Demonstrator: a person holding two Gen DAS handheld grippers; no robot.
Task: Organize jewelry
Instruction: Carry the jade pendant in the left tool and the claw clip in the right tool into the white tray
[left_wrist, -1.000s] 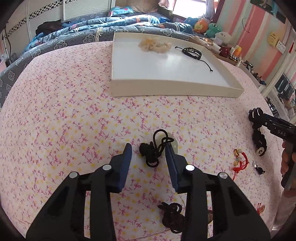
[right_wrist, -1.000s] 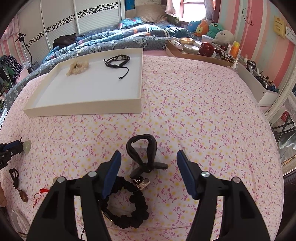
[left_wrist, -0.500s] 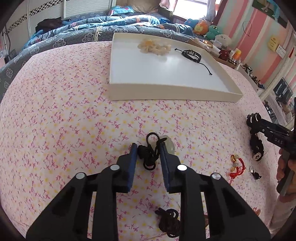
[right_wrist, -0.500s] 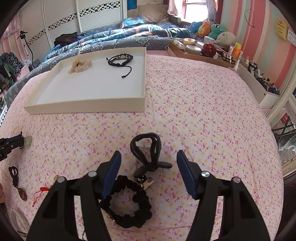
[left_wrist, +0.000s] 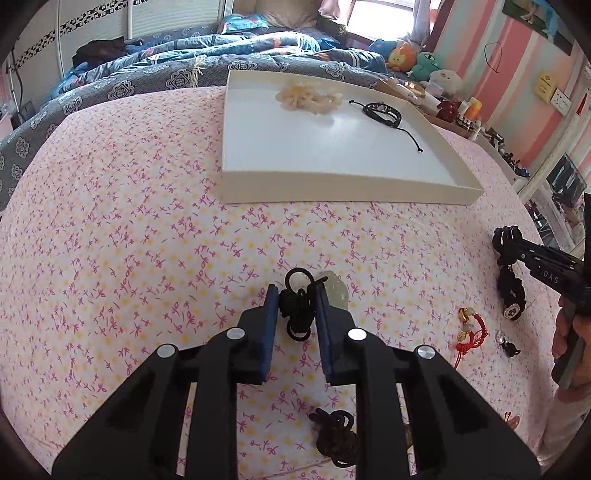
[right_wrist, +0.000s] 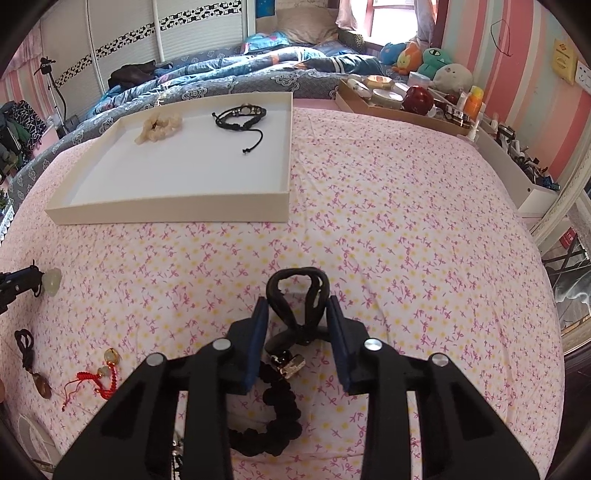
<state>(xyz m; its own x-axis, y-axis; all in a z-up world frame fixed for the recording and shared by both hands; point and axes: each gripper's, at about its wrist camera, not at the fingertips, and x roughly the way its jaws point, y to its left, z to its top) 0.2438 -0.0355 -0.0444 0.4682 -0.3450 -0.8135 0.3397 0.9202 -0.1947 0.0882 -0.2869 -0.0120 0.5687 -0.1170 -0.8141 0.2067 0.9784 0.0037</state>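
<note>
My left gripper (left_wrist: 295, 295) is shut on a black cord necklace (left_wrist: 295, 306) with a pale jade pendant (left_wrist: 335, 291), just above the pink floral bedspread. My right gripper (right_wrist: 295, 308) has closed around a black looped leather bracelet (right_wrist: 295, 295); its jaws touch the loop's sides. A black beaded bracelet (right_wrist: 277, 413) with a metal charm lies under it. The white tray (left_wrist: 351, 192) holds a cream bead bracelet (left_wrist: 306, 96) and a black braided bracelet (left_wrist: 382, 110); it also shows in the right wrist view (right_wrist: 166, 214).
A red-cord charm bracelet (right_wrist: 98, 380) and a brown pendant on a dark cord (right_wrist: 33, 365) lie on the bedspread at the left. A dark brown cord bundle (left_wrist: 336, 439) lies under my left gripper. A blue quilt and a cluttered brown tray (right_wrist: 399, 99) lie beyond.
My left gripper closed on the black cord necklace and lifted slightly. My right gripper narrowed from wide open onto the black leather loop.
</note>
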